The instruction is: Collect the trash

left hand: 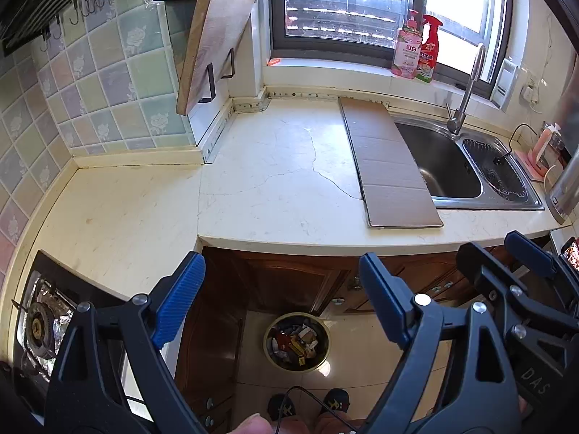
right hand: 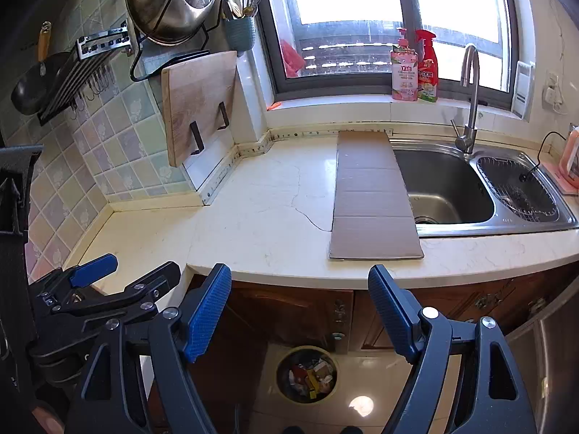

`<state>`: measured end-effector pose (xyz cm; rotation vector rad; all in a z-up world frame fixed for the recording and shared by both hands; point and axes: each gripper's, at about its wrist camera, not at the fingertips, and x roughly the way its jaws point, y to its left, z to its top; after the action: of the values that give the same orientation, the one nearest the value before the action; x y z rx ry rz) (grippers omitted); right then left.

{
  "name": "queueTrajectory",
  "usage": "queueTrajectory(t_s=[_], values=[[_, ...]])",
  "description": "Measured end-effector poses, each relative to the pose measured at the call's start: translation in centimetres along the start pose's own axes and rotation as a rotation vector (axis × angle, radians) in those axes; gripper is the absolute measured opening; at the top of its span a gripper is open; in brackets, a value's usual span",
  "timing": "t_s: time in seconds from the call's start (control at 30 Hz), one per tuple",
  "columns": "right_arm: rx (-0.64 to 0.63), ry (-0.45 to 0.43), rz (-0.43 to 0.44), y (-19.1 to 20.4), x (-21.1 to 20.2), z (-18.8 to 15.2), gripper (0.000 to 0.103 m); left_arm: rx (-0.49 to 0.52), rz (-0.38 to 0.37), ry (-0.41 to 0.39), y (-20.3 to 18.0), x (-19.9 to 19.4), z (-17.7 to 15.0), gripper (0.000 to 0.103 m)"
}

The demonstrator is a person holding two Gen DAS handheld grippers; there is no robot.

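A round trash bin [left hand: 296, 341] stands on the tiled floor below the counter, filled with mixed wrappers; the right wrist view shows the bin [right hand: 307, 374] too. My left gripper [left hand: 280, 284] is open and empty, held above the floor in front of the counter edge. My right gripper [right hand: 300, 298] is also open and empty, at a similar height. Each gripper appears in the other's view: the right gripper [left hand: 506, 253] at right, the left gripper [right hand: 134, 266] at left. A flat cardboard strip [left hand: 387, 161] lies on the cream countertop [left hand: 260, 166], overlapping the sink's left edge.
A steel double sink [left hand: 466, 166] with tap is at right. A wooden cutting board [left hand: 213, 47] leans in a rack against the tiled wall. Two soap bottles [left hand: 416, 49] stand on the windowsill. A gas burner [left hand: 39, 325] sits at left. Wooden cabinet doors [left hand: 289, 282] run under the counter.
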<state>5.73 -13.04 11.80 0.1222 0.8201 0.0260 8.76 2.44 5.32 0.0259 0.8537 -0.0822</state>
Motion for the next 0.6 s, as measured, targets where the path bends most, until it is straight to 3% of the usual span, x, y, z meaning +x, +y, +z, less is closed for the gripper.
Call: queueTrajectory(t_s=[0.6], values=[[0.033,0.012,-0.002,0.0,1.1,-0.4,0.079,0.01,-0.003,0.015,-0.1,0.9,0.0,0.084]])
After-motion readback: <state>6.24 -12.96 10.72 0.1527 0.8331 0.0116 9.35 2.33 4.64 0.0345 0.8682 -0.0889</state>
